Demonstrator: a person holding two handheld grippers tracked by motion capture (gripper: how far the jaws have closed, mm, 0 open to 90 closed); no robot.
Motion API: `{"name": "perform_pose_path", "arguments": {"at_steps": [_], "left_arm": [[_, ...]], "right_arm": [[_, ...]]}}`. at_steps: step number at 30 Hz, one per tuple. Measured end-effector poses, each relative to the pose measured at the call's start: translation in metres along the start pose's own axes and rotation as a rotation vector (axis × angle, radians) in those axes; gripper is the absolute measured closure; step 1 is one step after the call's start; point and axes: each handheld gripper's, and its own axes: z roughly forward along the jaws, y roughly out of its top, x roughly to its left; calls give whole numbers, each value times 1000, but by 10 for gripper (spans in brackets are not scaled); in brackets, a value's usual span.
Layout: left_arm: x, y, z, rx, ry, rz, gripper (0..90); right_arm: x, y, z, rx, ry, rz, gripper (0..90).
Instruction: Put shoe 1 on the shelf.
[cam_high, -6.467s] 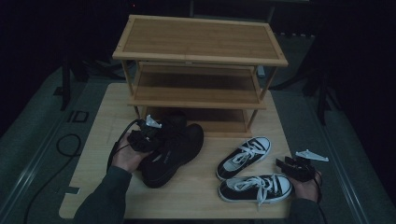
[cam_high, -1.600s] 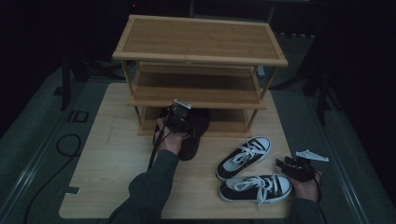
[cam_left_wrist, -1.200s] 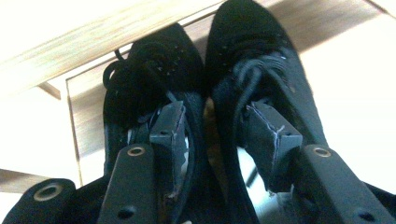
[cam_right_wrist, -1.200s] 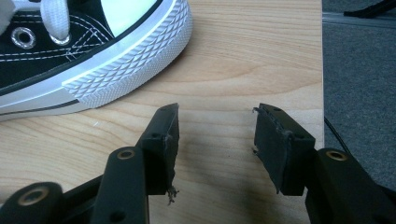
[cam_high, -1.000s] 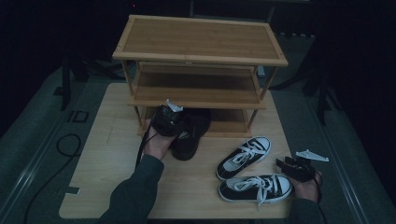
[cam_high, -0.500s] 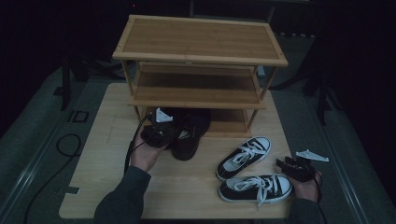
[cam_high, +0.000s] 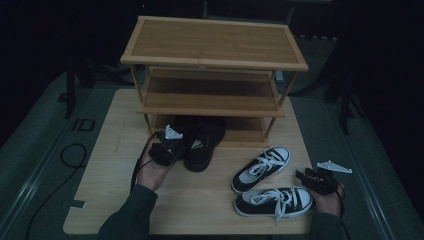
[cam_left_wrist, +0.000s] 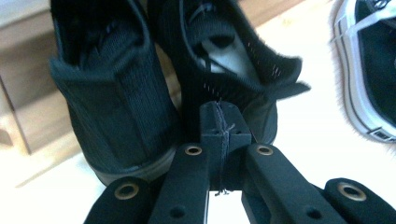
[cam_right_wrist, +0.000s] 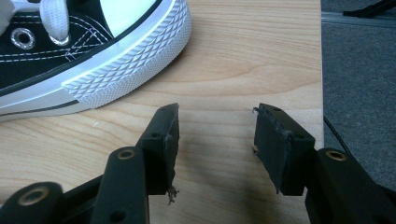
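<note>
Two black shoes stand side by side with their toes under the bottom tier of the bamboo shoe rack. In the left gripper view their heels face me. My left gripper sits just behind and left of those heels. Its jaws have just been closing and now meet pad to pad, so my left gripper is shut with nothing between them. My right gripper rests open on the table beside the toe of a black-and-white sneaker.
The pair of black-and-white sneakers lies on the wooden table to the right of the black shoes, one nearer the front edge. The table's right edge runs close beside my right gripper. A cable trails off the left.
My left hand has drawn back from the black shoes, leftward and toward me, leaving them at the rack's bottom tier. The right hand and the sneakers have stayed put.
</note>
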Motion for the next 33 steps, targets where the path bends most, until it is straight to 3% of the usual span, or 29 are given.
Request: {"name": "perform_pose_path", "arguments": {"at_steps": [10,14,18,24,30,33], "left_arm": [[-3,-21,19,66,-25,-11,900],[-9,-30,30,122,-41,13,899],[-12,-33,37,143,-51,14,899],[-21,-30,44,155,-61,36,900],[-29,-22,49,138,-71,40,900],[-38,-15,55,132,-82,62,899]], "right_arm": [[0,0,0,1,-1,1,495],[0,0,0,0,-1,2,495],[0,0,0,1,-1,2,495],[0,0,0,0,-2,2,495],[0,0,0,0,-2,3,495],[0,0,0,0,-2,2,495]]}}
